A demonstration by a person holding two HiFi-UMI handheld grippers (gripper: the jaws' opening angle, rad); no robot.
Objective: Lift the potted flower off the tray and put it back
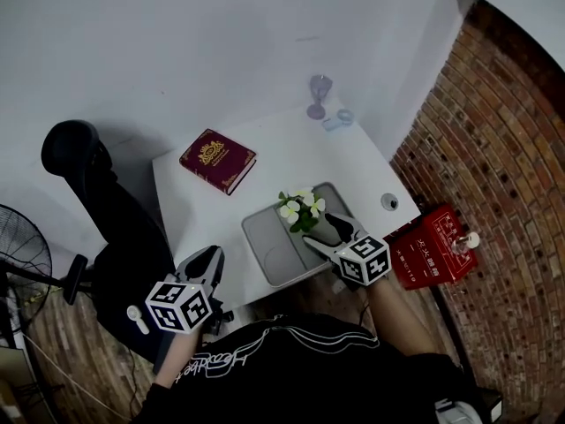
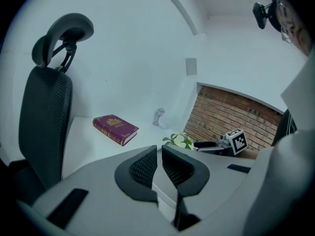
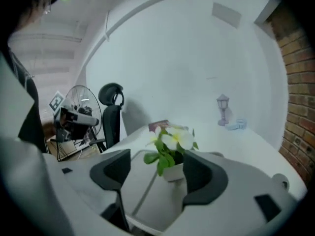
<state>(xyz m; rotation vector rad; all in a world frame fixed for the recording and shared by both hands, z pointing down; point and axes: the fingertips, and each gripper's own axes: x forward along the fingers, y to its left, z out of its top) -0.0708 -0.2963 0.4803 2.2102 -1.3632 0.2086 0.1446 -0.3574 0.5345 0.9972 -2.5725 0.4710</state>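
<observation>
The right tool (image 3: 155,162) straddles the potted flower (image 3: 171,170) with its jaws wide apart. The right-hand jaw is just beside the white pot, perhaps brushing it. The left-hand jaw stands well apart from it, so nothing is gripped. The pot stands upright on the grey tray (image 1: 263,241), in the part toward 2 o'clock from the tray's middle. Whether this is the approach to the lift or the let-go after setting it back cannot be told from here. If it is the grasp, it would go best by shifting the tool sideways until the pot sits midway between the jaws. Otherwise the near jaw will likely shove the pot across the tray as they close. The pads should meet the pot's wall below the leaves, not the stems. The lift should be straight up with the tool kept level, because the plant makes a small pot top-heavy. The left tool (image 2: 158,151) hangs off the table (image 1: 199,210) edge at about 8 o'clock from the tray, its jaws all but together and empty. The tray holds the pot and nothing else; a line runs along its floor, and I cannot say whether it is a divider. The pot holds a small plant with green leaves and pale, yellow-centred blooms; its soil is hidden. A maroon book (image 1: 217,160) lies at 11 o'clock of the tray.
</observation>
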